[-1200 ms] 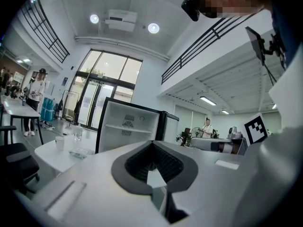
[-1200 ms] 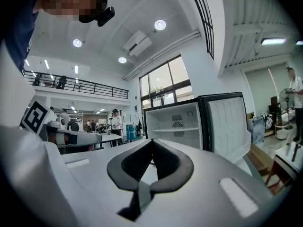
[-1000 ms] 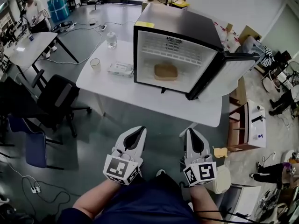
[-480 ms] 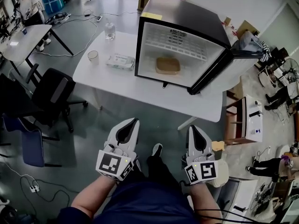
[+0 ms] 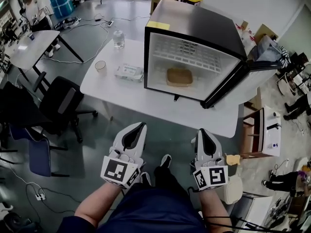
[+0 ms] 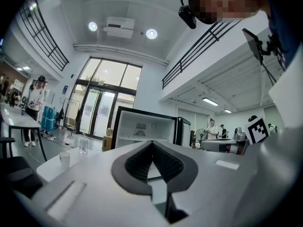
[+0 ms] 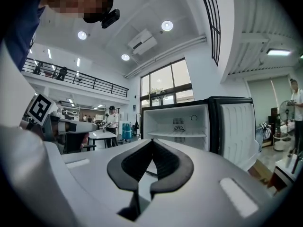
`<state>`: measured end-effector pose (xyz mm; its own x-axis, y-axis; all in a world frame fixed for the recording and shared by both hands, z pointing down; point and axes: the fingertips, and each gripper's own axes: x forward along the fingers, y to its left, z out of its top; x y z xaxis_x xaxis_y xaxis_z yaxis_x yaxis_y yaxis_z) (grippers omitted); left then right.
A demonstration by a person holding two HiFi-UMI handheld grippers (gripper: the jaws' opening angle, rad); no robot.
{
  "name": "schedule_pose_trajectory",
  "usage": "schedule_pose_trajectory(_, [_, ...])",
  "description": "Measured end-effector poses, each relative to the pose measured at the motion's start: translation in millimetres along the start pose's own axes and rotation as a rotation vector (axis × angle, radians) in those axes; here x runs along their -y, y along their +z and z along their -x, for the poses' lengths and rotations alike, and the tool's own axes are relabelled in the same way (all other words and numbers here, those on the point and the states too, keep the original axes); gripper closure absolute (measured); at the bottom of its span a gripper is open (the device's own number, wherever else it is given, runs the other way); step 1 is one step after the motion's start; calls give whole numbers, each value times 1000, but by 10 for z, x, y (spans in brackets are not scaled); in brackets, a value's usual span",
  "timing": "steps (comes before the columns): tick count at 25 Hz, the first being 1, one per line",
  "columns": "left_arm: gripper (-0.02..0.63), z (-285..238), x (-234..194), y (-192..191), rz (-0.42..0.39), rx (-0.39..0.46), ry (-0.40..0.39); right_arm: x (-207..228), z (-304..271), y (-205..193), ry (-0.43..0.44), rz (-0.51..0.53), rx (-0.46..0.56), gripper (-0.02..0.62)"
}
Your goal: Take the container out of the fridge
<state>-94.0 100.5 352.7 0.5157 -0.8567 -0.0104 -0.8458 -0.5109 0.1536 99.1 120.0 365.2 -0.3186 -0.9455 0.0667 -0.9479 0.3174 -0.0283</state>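
left gripper [image 5: 134, 133] — jaws closed, nothing between, held low before the torso | right gripper [image 5: 206, 139] — jaws closed, empty, level alongside, apart

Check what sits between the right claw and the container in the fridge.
Head view: from the right claw, just bare floor, then a bare strip of the white table, up to the container inside the open fridge.

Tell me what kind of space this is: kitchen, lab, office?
Probably an open lab or workshop-style office, not a kitchen. The fridge sits door-open on a white table, an office chair stands by the table, and a mezzanine railing and tall windows are visible.
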Motion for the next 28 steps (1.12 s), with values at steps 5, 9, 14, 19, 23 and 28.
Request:
schedule_pose_trajectory(5, [604,-483,-108,53,-38,2,31,328,-367,39,17,-10,14,589])
schedule_pose_trajectory(9, [604,-938,-204,77,-95,15,70,640,-678,71,32,-2,16,589])
schedule_pose_trajectory(14, [604,-1361,-262,121,-109,13,107,970,-1017,50,50,-10,19,589])
schedule_pose_trajectory(19, [604,-1578,-274,79,-130,-2,152,1161,-1284,10,81,-28,11,588])
schedule_pose_trajectory(23, [604,-1711,-309,-24,-111,-28,167,1228,-1451,-51,109,-52,-2,588])
schedule_pose_trajectory(28, [603,-1851,-432,-247,-79,-72,169,1201,-1628,-239,117,-84,-23,589])
